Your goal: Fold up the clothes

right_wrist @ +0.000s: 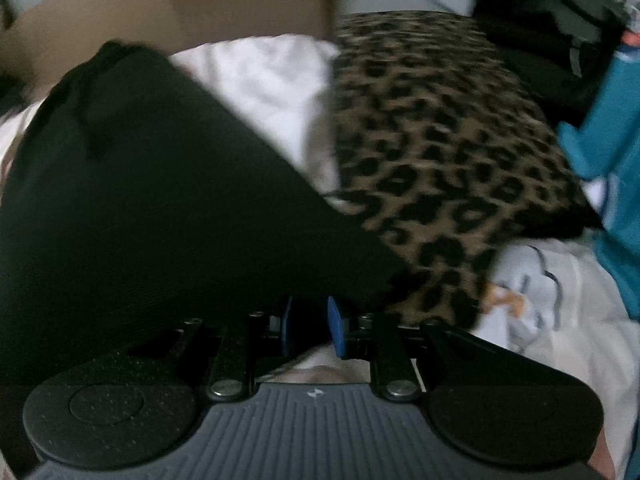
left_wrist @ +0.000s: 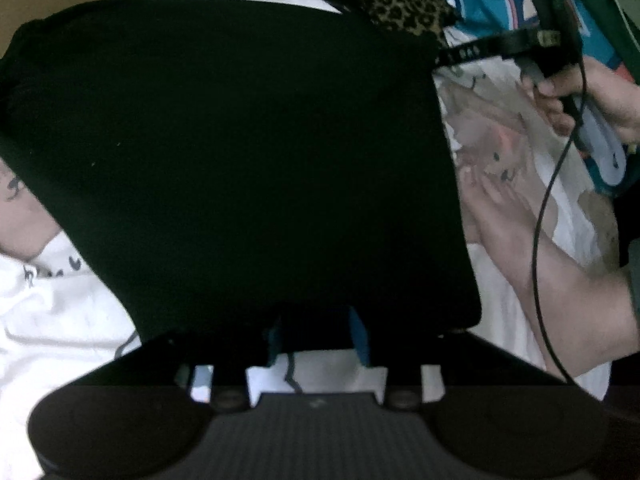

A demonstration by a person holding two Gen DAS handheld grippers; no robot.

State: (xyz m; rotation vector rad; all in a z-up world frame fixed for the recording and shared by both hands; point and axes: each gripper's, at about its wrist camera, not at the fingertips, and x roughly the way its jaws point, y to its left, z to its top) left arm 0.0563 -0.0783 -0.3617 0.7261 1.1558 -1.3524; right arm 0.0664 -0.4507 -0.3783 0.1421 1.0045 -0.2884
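Observation:
A black garment (left_wrist: 240, 152) lies spread flat over the white bedding (left_wrist: 60, 320) and fills most of the left wrist view. My left gripper (left_wrist: 318, 338) is at its near edge. The blue pads (left_wrist: 360, 336) stand apart with the hem between them and do not press on it. My right gripper (left_wrist: 440, 58), held by a hand (left_wrist: 600, 92), is at the garment's far right corner. In the right wrist view that gripper (right_wrist: 310, 322) has its blue pads (right_wrist: 335, 328) close together on a fold of the black garment (right_wrist: 160, 220).
A leopard-print cloth (right_wrist: 432, 152) lies just beyond the black garment, against its far right corner. A teal item (right_wrist: 612, 184) sits to the right and a brown cardboard box (right_wrist: 180, 4) behind. A forearm (left_wrist: 560, 280) and a black cable (left_wrist: 540, 220) cross the printed sheet on the right.

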